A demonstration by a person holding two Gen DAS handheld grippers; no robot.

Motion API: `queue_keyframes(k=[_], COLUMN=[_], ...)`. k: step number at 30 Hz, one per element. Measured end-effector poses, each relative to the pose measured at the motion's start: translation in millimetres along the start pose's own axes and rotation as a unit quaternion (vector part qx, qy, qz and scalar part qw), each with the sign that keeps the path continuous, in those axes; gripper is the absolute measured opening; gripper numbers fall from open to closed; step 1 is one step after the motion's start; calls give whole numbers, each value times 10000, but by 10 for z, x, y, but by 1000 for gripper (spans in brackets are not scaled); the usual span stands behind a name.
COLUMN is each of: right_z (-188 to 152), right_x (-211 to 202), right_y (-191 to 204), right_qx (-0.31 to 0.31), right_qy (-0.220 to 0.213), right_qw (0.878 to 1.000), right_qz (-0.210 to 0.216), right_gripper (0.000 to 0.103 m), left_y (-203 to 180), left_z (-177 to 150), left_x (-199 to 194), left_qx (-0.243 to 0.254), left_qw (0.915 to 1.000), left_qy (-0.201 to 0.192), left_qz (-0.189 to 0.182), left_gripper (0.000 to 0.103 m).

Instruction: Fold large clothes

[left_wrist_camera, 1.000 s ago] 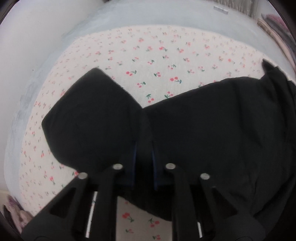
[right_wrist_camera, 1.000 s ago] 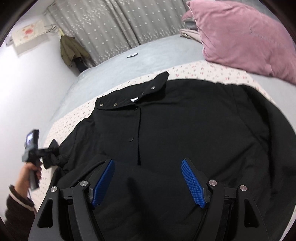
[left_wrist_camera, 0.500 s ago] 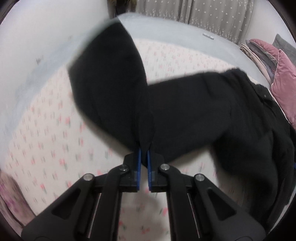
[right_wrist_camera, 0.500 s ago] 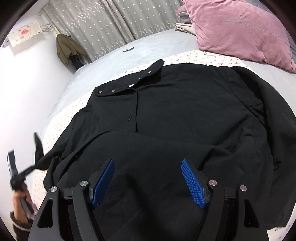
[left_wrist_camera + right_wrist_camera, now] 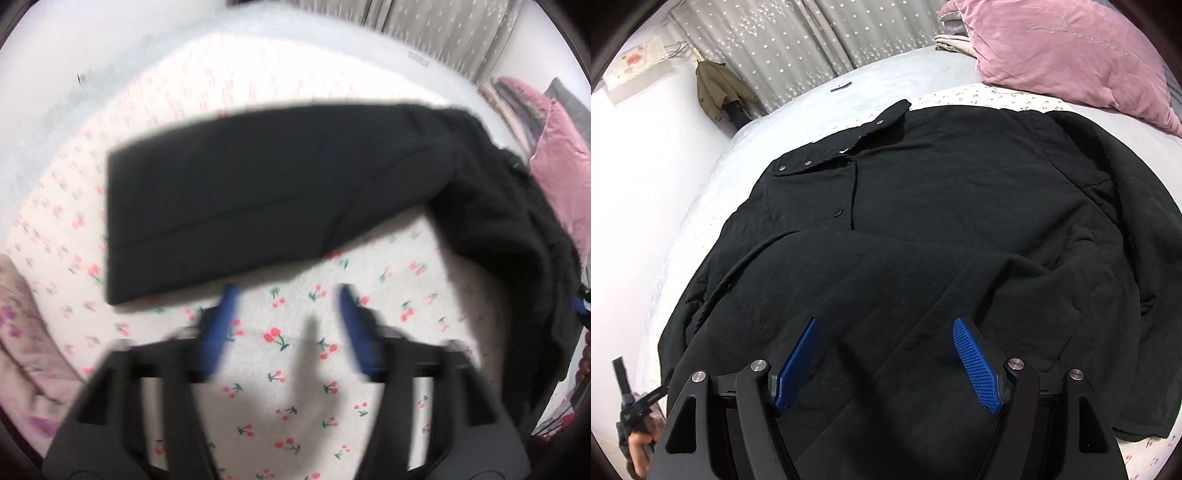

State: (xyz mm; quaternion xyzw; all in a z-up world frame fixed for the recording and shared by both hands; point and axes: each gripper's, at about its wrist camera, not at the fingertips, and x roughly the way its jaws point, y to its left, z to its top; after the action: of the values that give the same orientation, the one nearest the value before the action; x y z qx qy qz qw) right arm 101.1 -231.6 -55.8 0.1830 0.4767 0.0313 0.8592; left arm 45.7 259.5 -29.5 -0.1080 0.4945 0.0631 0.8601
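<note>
A large black button-up coat lies spread on the cherry-print sheet, collar toward the curtains. Its left sleeve stretches out flat across the sheet in the left wrist view, joined to the coat body at the right. My left gripper is open and empty, just short of the sleeve's near edge; this view is blurred. My right gripper is open and empty, low over the coat's folded lower part.
A pink pillow and folded linens lie at the far right of the bed. A green jacket hangs by the grey curtains. A white wall runs along the left. Pink floral fabric sits at the sheet's left edge.
My left gripper opened and let go of the sleeve, which now lies flat and stretched out. It drew back from the sleeve. The right gripper stayed open over the coat.
</note>
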Motion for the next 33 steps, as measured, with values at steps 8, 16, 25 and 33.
queue_keyframes(k=[8,16,25,33], right_z=[-21,-28,4,-6], right_x=[-30,25,-21,-22], right_y=[100,92,-140,-59], right_qx=[-185,-223,44,-61], right_qy=[-27,60,8,5], right_qw=[9998,9997,9998,10000], right_qz=[17,-15,-171,-63], right_gripper=[76,76,76,76], left_y=[396,1002,1567,1350], left_z=[496,803,687,1159], left_x=[-131,476,679,18], left_qx=[-576,-1078,-1920,-1165], left_qw=[9954,9787,9724,9590], left_qy=[-606,161,177,-1307], left_qz=[460,1742,1317,2227], left_gripper=[81,81,21,11])
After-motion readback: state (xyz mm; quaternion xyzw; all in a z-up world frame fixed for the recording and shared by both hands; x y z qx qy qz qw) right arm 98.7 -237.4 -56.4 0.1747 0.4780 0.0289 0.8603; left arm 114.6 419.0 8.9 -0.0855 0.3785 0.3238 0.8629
